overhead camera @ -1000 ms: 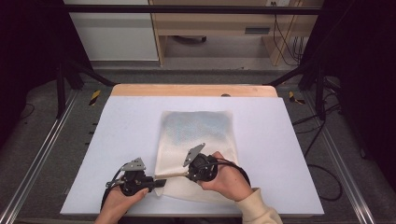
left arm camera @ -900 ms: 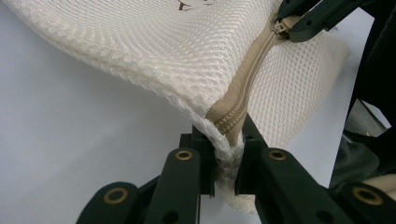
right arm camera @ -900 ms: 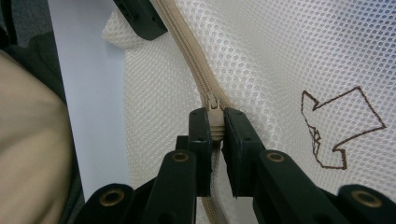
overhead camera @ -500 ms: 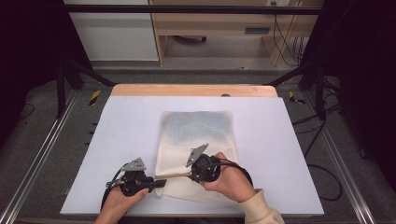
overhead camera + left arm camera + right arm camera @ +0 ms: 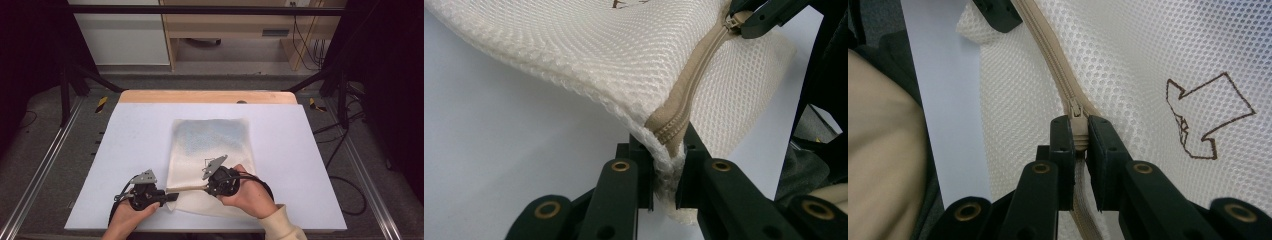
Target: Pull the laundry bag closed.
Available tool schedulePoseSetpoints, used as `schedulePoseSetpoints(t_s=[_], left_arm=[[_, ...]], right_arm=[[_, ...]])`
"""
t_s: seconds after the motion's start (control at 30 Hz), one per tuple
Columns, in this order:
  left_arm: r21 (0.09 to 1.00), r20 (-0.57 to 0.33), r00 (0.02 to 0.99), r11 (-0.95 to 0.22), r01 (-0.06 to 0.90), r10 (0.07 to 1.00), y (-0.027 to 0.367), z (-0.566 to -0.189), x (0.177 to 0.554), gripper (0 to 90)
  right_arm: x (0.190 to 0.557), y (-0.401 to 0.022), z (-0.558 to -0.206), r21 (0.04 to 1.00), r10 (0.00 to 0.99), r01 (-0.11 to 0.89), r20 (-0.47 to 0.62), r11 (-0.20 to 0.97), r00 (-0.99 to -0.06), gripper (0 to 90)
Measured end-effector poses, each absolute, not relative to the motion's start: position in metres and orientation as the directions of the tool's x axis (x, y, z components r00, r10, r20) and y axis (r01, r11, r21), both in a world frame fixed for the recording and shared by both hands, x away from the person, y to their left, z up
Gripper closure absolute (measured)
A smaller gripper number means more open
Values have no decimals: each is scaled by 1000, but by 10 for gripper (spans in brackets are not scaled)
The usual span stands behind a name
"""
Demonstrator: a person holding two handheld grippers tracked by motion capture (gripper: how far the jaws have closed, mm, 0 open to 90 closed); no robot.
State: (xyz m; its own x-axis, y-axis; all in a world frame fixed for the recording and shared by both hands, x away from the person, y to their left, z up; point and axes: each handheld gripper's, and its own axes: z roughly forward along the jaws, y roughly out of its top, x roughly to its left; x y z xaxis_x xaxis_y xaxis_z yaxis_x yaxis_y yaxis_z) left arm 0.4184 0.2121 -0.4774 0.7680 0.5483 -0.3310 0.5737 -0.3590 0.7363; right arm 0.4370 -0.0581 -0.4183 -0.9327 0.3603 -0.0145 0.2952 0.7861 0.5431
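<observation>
Mesh bag [image 5: 210, 150]: cream-white, fine honeycomb weave, bluish tint at far half. Zipper [image 5: 1058, 75]: beige tape. Brown outline emblem [image 5: 1205, 117] on mesh. Table [image 5: 125, 140]: pale lavender-white, far edge light wood.

A white table [image 5: 150, 130] with a wooden far edge [image 5: 207, 96] is set on a grey floor [image 5: 45, 150] between metal rails [image 5: 35, 175]. Beyond it, a white cabinet [image 5: 120, 35] and a wooden shelf unit [image 5: 235, 30] are seen, with dark cables [image 5: 302, 35] hung at the far right.
</observation>
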Motion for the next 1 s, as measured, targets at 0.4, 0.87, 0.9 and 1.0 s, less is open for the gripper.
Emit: schedulePoseSetpoints(t_s=[0.4,0.87,0.9,1.0], left_arm=[[737,-328,771,-363,571,546,211,-477,418,815],[736,-324,772,-367,568,546,211,-477,418,815],[736,-324,772,-367,568,546,211,-477,418,815],[736,-323,773,-369,568,547,211,-478,418,815]], right_arm=[[436,-65,-419,546,368,303,-12,781,-930,820],[434,-71,-420,547,384,318,-6,774,-923,820],[434,-71,-420,546,383,317,-7,775,-924,820],[434,-75,-421,549,386,318,-9,773,-923,820]])
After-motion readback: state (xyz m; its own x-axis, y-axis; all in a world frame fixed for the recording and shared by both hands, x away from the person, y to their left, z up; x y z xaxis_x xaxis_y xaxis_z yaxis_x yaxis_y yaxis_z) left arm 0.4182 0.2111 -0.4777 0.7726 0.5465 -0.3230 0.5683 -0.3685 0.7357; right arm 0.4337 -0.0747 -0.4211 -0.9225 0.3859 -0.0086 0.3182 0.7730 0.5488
